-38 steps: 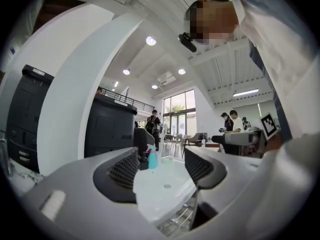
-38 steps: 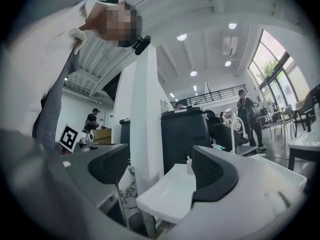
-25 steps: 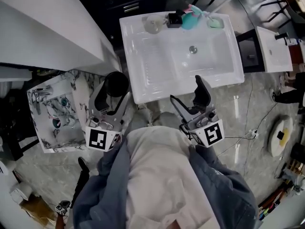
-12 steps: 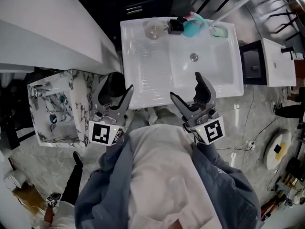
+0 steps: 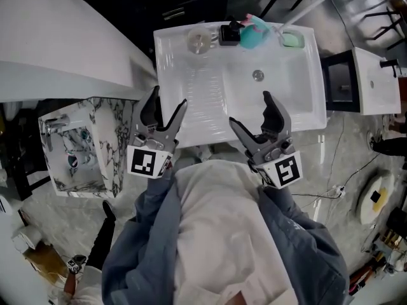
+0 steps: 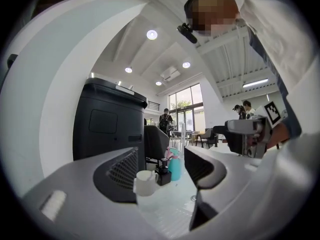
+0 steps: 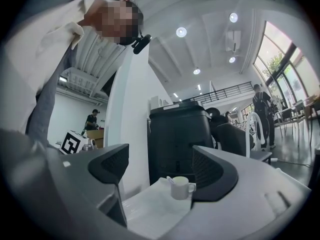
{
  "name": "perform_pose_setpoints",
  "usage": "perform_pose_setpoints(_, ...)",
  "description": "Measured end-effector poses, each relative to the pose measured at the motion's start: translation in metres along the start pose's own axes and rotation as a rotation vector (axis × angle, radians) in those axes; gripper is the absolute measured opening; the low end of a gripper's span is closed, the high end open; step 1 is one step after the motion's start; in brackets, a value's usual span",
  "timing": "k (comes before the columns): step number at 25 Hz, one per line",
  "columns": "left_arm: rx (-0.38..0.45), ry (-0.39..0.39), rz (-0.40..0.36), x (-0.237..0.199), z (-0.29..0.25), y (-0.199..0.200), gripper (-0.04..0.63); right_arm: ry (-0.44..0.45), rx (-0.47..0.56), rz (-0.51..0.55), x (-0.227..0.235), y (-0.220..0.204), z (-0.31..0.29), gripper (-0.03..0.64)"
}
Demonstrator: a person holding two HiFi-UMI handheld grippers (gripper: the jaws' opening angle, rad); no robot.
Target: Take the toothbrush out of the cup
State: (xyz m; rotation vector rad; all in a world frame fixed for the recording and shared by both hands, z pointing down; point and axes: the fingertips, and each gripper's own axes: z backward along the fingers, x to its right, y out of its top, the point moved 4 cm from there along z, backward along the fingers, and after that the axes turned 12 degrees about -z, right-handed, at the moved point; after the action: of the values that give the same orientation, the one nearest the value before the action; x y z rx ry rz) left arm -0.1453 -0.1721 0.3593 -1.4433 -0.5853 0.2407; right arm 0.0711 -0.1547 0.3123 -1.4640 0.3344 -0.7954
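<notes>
Head view is showing a white sink [image 5: 210, 88] filling the upper middle, with a person leaning over its near edge and holding a gripper in each hand.

The left gripper [image 5: 166, 107] is hovering over the sink's near left corner. Its jaws are standing spread apart with nothing between them, as the left gripper view confirms. The right gripper [image 5: 251, 114] is hovering over the near edge, right of centre. Its jaws are spread wide too and gripping nothing.

A white cup [image 5: 198, 41] is sitting on the sink's far rim, left of a small black holder [image 5: 230, 33] and a teal bottle [image 5: 253, 35].

The toothbrush [image 7: 170, 180] is standing inside that cup. In the right gripper view only its tip is showing, poking above the rim and leaning toward 11 o'clock.

From the left gripper the cup is lying at about 1 o'clock, across the basin. From the right gripper it is lying at about 11 o'clock. Both are well apart from it, and the left looks somewhat nearer. Reaching the handle will likely mean coming down onto it from above.
</notes>
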Motion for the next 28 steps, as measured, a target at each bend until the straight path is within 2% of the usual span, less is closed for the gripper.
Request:
perform_pose_setpoints(7, 0.008, -0.011, -0.002, -0.005, -0.039, -0.025, 0.199, -0.017, -0.006, 0.012, 0.009, -0.005, -0.006, 0.394)
perform_pose_setpoints(13, -0.087, -0.060, 0.007, -0.006, -0.087, -0.054, 0.195, 0.049, -0.029, 0.065, 0.035, -0.036, -0.060, 0.393)
perform_pose_setpoints(19, -0.115, -0.038, -0.014, -0.010, -0.121, -0.087, 0.186, 0.035, -0.051, 0.076, 0.082, -0.068, -0.106, 0.390)
perform_pose_setpoints(23, -0.125, -0.024, -0.027, -0.003, -0.139, -0.108, 0.175, -0.003, -0.055, 0.077, 0.106, -0.074, -0.113, 0.390)
perform_pose_setpoints(28, -0.116, 0.007, -0.013, -0.002, -0.151, -0.125, 0.152, -0.004, -0.068, 0.085, 0.117, -0.084, -0.115, 0.390)
